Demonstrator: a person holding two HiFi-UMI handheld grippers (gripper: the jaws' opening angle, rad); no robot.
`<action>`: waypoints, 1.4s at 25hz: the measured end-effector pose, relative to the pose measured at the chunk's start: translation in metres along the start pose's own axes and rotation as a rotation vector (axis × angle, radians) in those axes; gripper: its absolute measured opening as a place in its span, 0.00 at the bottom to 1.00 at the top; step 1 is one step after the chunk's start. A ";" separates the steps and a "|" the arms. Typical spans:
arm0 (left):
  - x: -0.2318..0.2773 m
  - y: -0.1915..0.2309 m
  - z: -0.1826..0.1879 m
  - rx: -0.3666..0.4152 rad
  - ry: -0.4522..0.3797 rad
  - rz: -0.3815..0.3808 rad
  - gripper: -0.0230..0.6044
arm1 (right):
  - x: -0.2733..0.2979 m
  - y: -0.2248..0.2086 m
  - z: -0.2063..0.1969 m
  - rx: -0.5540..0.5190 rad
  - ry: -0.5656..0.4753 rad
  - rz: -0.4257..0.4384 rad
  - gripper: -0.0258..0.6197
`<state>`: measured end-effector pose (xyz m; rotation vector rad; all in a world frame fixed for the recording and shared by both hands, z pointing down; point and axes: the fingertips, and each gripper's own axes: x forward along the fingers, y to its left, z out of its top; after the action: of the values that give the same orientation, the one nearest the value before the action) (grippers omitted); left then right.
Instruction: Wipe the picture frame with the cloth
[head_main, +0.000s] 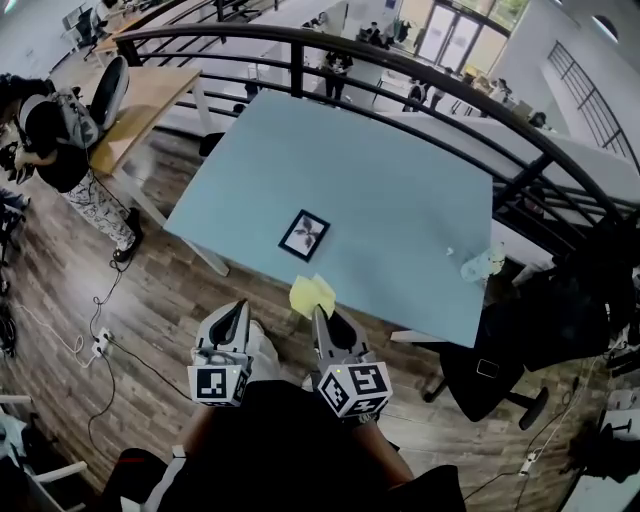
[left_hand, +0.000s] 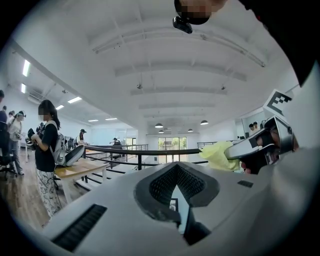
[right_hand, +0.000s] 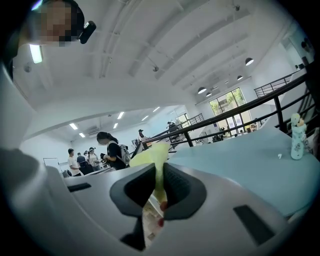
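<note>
1. Two hand-held grippers hovered side by side at the near edge of a large pale-blue rectangular table (head_main: 400, 190). Each carried a cube with square black-and-white markers.
2. The right gripper (head_main: 318, 312) had its jaws clenched on a crumpled pale-yellow cloth (head_main: 312, 293). In the right gripper view the cloth (right_hand: 152, 157) stood up between the dark padded jaw faces, pinched fast at the right gripper (right_hand: 159, 172) tips.
3. The cloth hung over the table's near edge; whether it touched the top could not be told.
4. The left gripper (head_main: 238, 306) sat just left of the right one, above the brown wooden floor (head_main: 150, 300) and off the table. In its own view the left gripper (left_hand: 177, 167) had its jaws closed together at the tips, grasping nothing.
5. The small black picture frame (head_main: 305, 235), with a white mat and a dark plant motif, lay flat on the table. It sat just beyond the cloth, apart from it, and turned at an angle to the table's edges.
6. A small pale bottle (head_main: 483, 264) stood near the table's right near corner, well apart from the frame.
7. A black metal railing (head_main: 420, 70) curved past the table's far side, and a person in dark clothes (head_main: 50, 130) stood at the far left beside a light wooden table (head_main: 150, 100).
</note>
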<state>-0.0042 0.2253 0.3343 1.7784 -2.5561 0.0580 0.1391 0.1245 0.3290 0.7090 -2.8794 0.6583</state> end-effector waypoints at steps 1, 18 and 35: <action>0.008 0.004 0.001 -0.002 0.007 -0.010 0.04 | 0.006 -0.001 0.003 0.003 -0.002 -0.010 0.09; 0.121 0.081 0.020 0.008 -0.009 -0.262 0.04 | 0.112 0.012 0.032 0.045 -0.055 -0.238 0.09; 0.175 0.097 0.007 -0.011 0.016 -0.419 0.04 | 0.152 0.017 0.025 0.070 -0.087 -0.359 0.09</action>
<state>-0.1559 0.0948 0.3339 2.2521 -2.1122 0.0468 -0.0036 0.0632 0.3305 1.2529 -2.7050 0.6927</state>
